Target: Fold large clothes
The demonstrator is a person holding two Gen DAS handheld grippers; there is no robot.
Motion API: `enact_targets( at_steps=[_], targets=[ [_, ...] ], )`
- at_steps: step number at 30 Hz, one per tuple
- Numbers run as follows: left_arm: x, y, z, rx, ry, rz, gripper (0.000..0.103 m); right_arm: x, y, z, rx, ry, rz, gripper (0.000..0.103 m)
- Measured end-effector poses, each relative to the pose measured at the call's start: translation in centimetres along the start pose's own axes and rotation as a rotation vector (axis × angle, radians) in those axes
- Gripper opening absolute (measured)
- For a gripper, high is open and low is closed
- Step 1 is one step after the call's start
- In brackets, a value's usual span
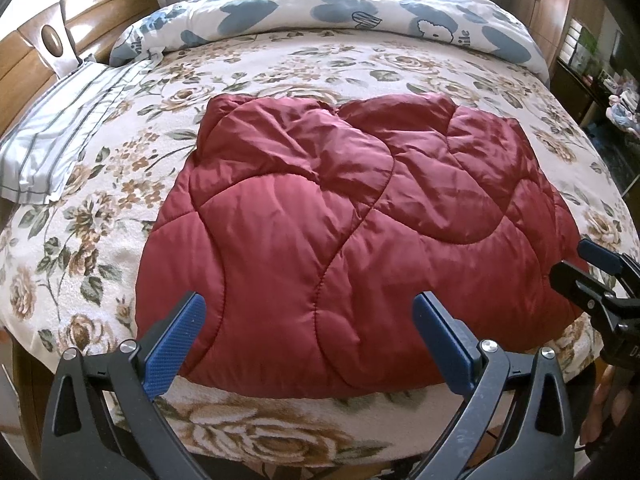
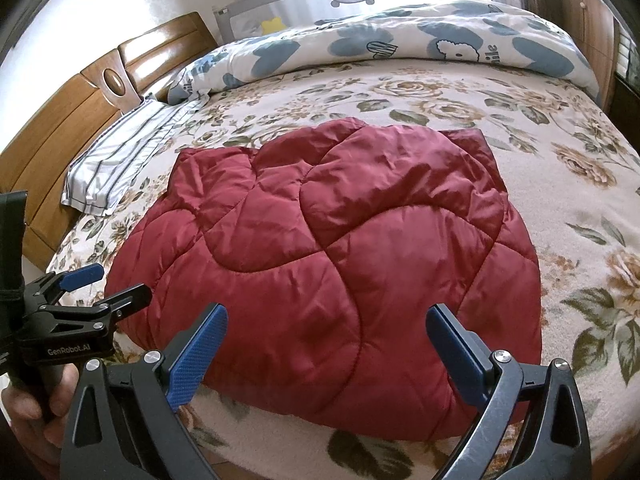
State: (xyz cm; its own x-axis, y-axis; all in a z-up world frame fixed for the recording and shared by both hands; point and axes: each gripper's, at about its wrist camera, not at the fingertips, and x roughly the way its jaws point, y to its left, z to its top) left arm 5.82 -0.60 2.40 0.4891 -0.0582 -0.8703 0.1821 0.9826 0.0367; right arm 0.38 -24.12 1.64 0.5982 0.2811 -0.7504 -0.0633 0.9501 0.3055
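A glossy, quilted red jacket (image 1: 360, 220) is spread, folded, ahead of both tongs on a fleecy floral blanket (image 1: 100, 240). The left gripper (image 1: 308, 320) and right gripper (image 2: 326, 332) are held wide open; nothing is gripped.

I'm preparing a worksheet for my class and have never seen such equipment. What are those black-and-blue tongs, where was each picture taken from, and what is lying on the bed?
They are two hand-held grippers, one in each of a person's hands, each carrying a camera looking along its jaws. One picture comes from the left gripper, the other from the right gripper. Both stand open, holding nothing. On the floral bedspread lies a shiny dark-red quilted padded garment, already folded into a compact shape. A striped pillow and a blue-patterned white duvet lie further back.
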Motion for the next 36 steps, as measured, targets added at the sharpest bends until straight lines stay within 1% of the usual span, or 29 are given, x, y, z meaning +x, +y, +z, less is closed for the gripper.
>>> enact_targets(
  at_steps=[36],
  targets=[
    [-0.28,0.00,0.22,0.010,-0.006,-0.003,0.103,0.06,-0.25,-0.11,0.002,0.005,0.000,0.100]
  ],
)
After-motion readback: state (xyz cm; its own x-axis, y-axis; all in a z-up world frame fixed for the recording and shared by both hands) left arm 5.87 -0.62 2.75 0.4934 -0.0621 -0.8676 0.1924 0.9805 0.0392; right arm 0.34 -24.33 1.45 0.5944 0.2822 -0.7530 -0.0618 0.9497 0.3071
